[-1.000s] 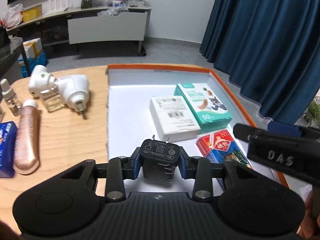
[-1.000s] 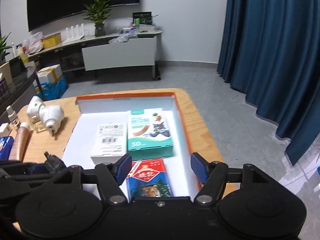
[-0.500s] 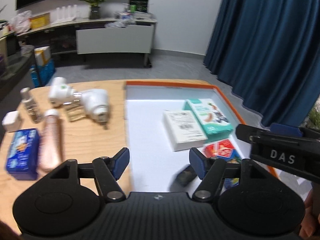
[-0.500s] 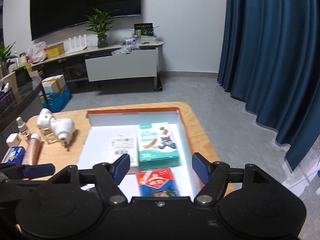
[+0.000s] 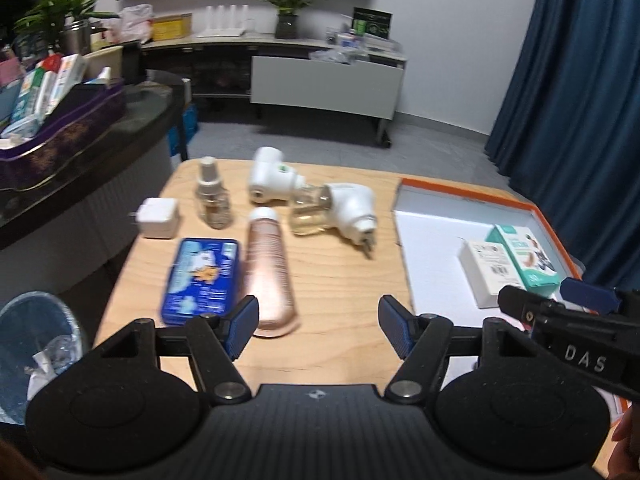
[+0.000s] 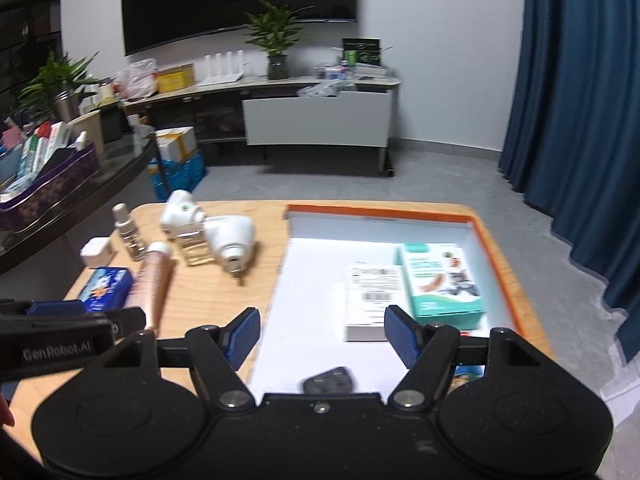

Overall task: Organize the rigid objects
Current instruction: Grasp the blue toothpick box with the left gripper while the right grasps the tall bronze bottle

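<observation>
My left gripper [image 5: 319, 324] stands open and empty over the wooden table, just short of a rose-gold tube [image 5: 268, 272] and a blue tin [image 5: 202, 280]. Behind them lie two white plug-in vaporizers [image 5: 352, 208], a small bottle [image 5: 212, 200] and a white cube charger [image 5: 157, 218]. The orange-rimmed white tray [image 6: 380, 212] holds a white box [image 6: 374, 296], a teal box [image 6: 438, 280] and a black charger [image 6: 328, 380] at its near end. My right gripper [image 6: 322, 332] hangs open above that near end, nothing between its fingers.
A glass cup [image 5: 36, 340] stands off the table's left front corner. A dark counter with a purple tin [image 5: 80, 120] runs along the left. Blue curtains [image 6: 580, 120] hang to the right. A red-and-blue box [image 6: 468, 374] shows partly behind my right finger.
The left gripper let go of the black charger in the tray, opened, and swung back and left toward the loose items. The right gripper drew back and widened slightly.
</observation>
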Tool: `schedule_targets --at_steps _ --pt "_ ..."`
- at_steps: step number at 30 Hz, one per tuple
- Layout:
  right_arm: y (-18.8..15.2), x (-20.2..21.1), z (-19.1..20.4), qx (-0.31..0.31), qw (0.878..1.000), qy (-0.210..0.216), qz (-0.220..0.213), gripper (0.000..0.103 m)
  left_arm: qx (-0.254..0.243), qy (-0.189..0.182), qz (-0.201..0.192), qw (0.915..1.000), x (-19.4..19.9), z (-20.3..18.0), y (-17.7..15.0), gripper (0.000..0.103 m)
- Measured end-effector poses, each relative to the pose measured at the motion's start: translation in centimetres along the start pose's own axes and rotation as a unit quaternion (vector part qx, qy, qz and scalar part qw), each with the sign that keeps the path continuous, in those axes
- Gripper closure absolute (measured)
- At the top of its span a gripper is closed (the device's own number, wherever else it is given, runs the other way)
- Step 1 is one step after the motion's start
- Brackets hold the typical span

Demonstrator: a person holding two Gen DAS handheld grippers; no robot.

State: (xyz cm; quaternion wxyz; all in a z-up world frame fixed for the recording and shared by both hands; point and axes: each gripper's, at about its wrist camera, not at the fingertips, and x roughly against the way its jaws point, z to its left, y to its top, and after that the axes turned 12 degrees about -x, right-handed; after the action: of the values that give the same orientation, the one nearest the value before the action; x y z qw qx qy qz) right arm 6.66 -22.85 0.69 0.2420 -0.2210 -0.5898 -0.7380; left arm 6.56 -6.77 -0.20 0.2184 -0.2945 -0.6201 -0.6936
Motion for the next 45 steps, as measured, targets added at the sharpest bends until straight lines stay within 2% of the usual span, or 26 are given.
schedule_targets --at_steps 7,16,21,27,32,35,39,45 --pt "-0.5 -0.3 2.2 0.016 1.0 0.016 0.01 0.021 0.022 0.022 0.004 0.9995 0.0 3.0 -0.9 0.035" --pt "-1.0 -1.1 2.2 0.018 1.0 0.014 0.019 0.021 0.061 0.057 0.038 0.9958 -3.1 8.0 -2.2 0.035" --pt "-1.0 -2.0 2.3 0.017 0.999 0.011 0.025 0.021 0.038 0.06 0.037 0.9968 -5.1 8.5 -1.4 0.028" --pt "-0.5 -3.0 2.6 0.026 0.999 0.009 0.027 0.021 0.024 0.044 0.029 0.9983 -6.7 8.2 -0.4 0.025" --pt "0.1 -4.1 2.9 0.018 0.999 0.012 0.032 0.021 0.012 0.036 0.037 0.9986 -8.0 8.1 -0.8 0.025" --pt "0.2 -4.7 3.7 0.021 0.999 0.022 0.04 0.021 0.024 0.03 0.041 0.9984 -8.6 9.1 -1.3 0.04" --pt "0.1 -5.9 5.8 0.031 0.997 0.048 0.061 0.021 0.027 0.032 0.034 0.9985 -8.1 10.1 -1.7 0.041" --pt "0.5 -9.8 10.5 0.019 0.985 0.121 0.118 0.021 0.037 0.045 0.019 0.9981 -5.8 11.4 -2.4 0.041"
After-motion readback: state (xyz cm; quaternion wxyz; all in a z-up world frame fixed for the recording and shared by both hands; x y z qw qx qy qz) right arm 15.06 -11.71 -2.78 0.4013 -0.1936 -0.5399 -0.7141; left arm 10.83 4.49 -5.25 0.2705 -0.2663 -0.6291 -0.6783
